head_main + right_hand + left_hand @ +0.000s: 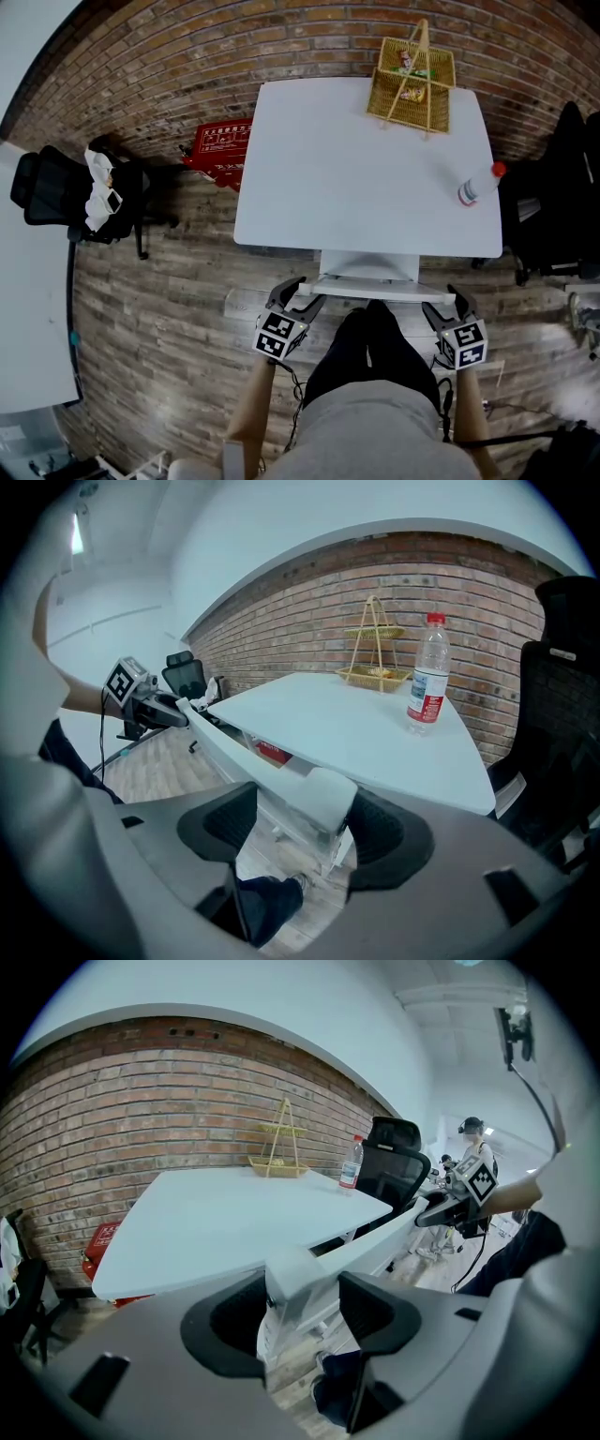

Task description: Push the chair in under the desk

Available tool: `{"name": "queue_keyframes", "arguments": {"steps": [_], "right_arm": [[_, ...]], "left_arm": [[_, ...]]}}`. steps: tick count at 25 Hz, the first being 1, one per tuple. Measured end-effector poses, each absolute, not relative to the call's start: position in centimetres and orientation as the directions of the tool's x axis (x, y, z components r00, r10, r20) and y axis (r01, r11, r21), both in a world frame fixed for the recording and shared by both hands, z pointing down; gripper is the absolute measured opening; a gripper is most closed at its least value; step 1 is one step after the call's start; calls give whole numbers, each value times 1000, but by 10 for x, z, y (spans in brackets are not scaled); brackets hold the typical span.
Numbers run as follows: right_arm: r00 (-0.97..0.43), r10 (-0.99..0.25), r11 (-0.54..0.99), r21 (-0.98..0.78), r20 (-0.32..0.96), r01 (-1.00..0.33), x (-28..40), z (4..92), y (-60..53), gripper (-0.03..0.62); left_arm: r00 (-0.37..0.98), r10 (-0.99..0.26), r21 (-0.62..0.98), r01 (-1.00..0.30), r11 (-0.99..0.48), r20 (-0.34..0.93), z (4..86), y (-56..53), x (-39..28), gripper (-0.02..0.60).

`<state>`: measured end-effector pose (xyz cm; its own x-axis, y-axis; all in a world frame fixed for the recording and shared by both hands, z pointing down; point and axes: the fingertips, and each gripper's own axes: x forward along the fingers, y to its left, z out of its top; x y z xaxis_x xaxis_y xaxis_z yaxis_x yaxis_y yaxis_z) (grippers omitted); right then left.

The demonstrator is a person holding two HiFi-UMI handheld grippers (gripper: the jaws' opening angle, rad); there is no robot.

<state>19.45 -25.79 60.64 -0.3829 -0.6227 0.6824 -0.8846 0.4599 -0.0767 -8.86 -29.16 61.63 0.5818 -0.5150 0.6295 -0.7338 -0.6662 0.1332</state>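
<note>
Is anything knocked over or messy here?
Nothing is knocked over. The bottle and basket stand upright on the desk. The left gripper and right gripper hold the white chair straight. Only the white cloth heaped on the black chair looks messy.

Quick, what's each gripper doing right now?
Left gripper: closed on the left end of the white chair backrest.
Right gripper: closed on its right end.

White desk (309, 187) standing on wood-plank floor (159, 309) by brick wall (187, 66). On desk: wicker basket (412, 84) sitting at far-R corner; water bottle (478, 186) w/ red cap standing upright nr R edge. On floor: white chair (370, 269) sitting at desk's near edge; red crate (220, 148) lying by wall.
</note>
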Motion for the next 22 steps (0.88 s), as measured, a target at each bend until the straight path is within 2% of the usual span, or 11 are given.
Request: {"name": "queue_keyframes", "arguments": {"steps": [22], "right_arm": [[-385,-617,463,-80,686,-883,204,601,-313,308]], "left_arm": [[566,-519,137,-749,-648,641,614,-341,-75,247]]}}
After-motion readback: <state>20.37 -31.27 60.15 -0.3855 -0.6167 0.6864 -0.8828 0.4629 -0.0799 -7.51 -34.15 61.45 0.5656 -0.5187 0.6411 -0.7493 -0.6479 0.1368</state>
